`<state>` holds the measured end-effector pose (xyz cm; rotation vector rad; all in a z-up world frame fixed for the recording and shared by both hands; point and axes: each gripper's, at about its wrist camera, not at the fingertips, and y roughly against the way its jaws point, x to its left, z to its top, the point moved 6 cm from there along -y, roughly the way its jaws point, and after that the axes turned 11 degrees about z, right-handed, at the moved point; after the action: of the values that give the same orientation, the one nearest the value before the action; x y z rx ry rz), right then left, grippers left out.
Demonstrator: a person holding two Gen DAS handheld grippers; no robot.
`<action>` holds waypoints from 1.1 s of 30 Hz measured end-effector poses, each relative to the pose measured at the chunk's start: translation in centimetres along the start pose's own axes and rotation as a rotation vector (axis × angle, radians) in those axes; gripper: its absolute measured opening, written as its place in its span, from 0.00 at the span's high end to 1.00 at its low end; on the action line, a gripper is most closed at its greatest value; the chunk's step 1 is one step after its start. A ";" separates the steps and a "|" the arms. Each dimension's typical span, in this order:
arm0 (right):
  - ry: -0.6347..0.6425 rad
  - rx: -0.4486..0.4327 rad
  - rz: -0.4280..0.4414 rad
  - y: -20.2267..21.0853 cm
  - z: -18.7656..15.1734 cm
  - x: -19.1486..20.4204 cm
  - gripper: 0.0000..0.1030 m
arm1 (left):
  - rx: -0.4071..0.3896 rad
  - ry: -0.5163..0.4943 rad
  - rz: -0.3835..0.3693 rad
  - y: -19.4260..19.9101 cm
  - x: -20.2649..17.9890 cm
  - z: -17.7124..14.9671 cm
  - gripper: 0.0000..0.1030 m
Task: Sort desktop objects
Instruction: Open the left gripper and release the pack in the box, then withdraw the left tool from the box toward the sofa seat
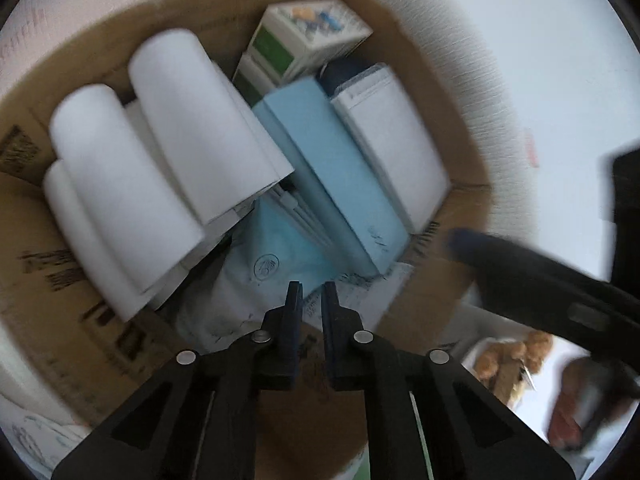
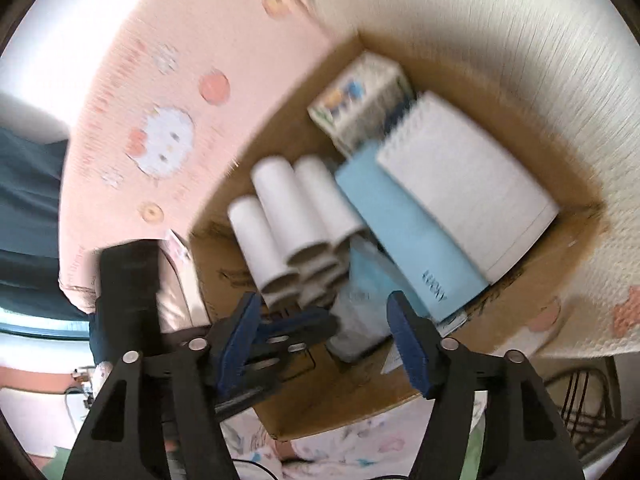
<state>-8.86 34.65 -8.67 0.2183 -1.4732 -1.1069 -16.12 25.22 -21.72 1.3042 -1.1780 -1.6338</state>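
**Both grippers over a packed cardboard box**

The cardboard box (image 1: pixel 404 36) stands open, and its contents run left to right in the left wrist view. At the left lie the white rolls (image 1: pixel 132 184), stacked side by side, their long axes slanting from upper left to lower right, with the open ends facing the lower right. In the right wrist view the same rolls (image 2: pixel 288 216) show their hollow ends turned toward the camera. Just right of them the light blue box (image 1: pixel 332 172) lies along the same slant, one short end toward the near wall of the carton. Touching its right side is the white notebook (image 1: pixel 396 152), parallel to it, its spiral edge at the far end. Behind both, in the far corner, sits the printed carton (image 1: pixel 304 36), tilted. In front of the rolls lies a pale blue and white packet (image 1: pixel 260 276), crumpled.

The left hand-held gripper (image 1: pixel 312 292) hangs over that packet, its jaws nearly clenched with only a narrow gap and nothing between them. The right hand-held gripper (image 2: pixel 324 336) is released, its jaws wide apart and empty above the near part of the box; it also shows blurred at the right edge of the left wrist view.
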 end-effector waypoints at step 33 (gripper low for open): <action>0.064 -0.086 -0.255 3.2 -1.5 -1.2 0.37 | -0.023 -0.102 0.279 -2.2 -4.9 0.6 0.60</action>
<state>-5.81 36.36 -7.44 0.3863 -1.3638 -1.3528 -15.56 30.57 -22.21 1.0011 -1.3324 -1.5179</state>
